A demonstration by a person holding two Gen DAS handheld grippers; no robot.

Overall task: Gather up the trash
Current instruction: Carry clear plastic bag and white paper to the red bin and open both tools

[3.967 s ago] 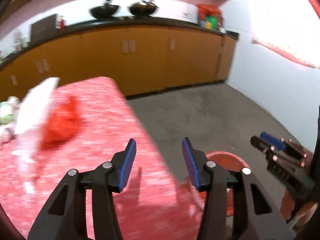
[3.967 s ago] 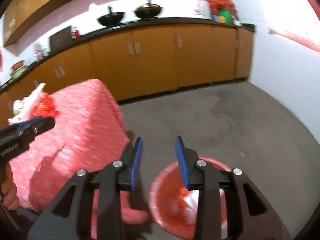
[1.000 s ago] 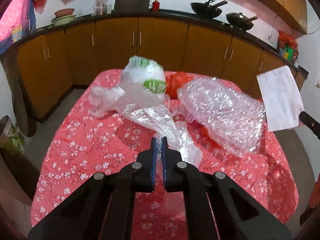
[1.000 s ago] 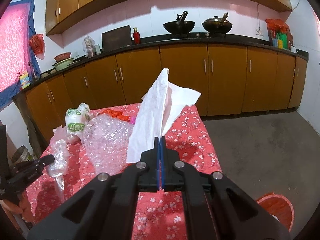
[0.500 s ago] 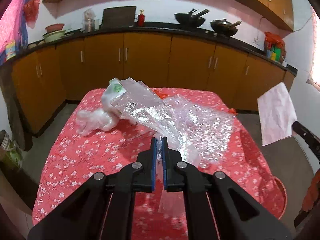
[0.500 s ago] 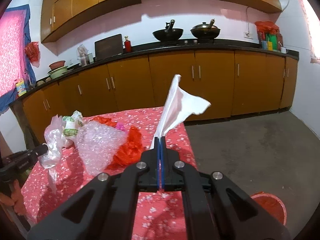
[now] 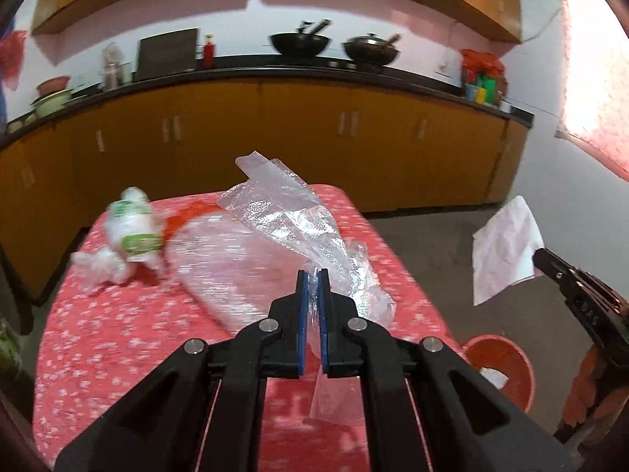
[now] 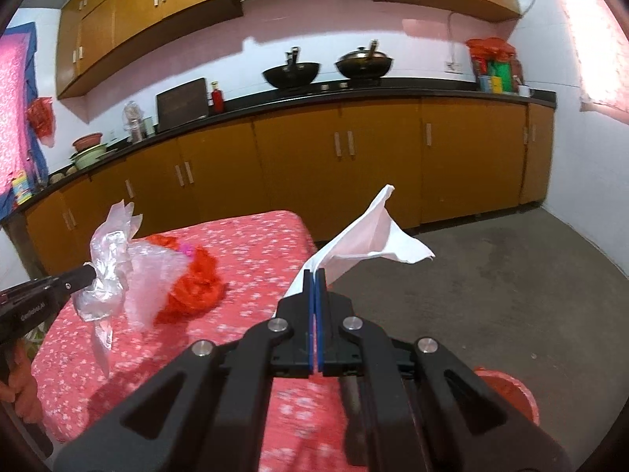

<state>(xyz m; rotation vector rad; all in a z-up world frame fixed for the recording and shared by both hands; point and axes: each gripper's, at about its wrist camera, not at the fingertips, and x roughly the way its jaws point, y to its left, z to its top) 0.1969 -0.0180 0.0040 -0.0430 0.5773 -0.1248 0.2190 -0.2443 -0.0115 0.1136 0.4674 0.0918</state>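
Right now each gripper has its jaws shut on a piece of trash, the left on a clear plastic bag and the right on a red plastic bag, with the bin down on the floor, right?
Not quite. The right gripper holds a white paper, not a red bag, as the right wrist view shows. The rest stands: the left gripper is shut on the clear bag, and the bin sits on the floor.

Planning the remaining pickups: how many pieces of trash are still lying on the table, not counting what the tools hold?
3 visible: the green-printed white bag at the far left, the bubble wrap mid-table, and the red bag behind it. More may be hidden underneath.
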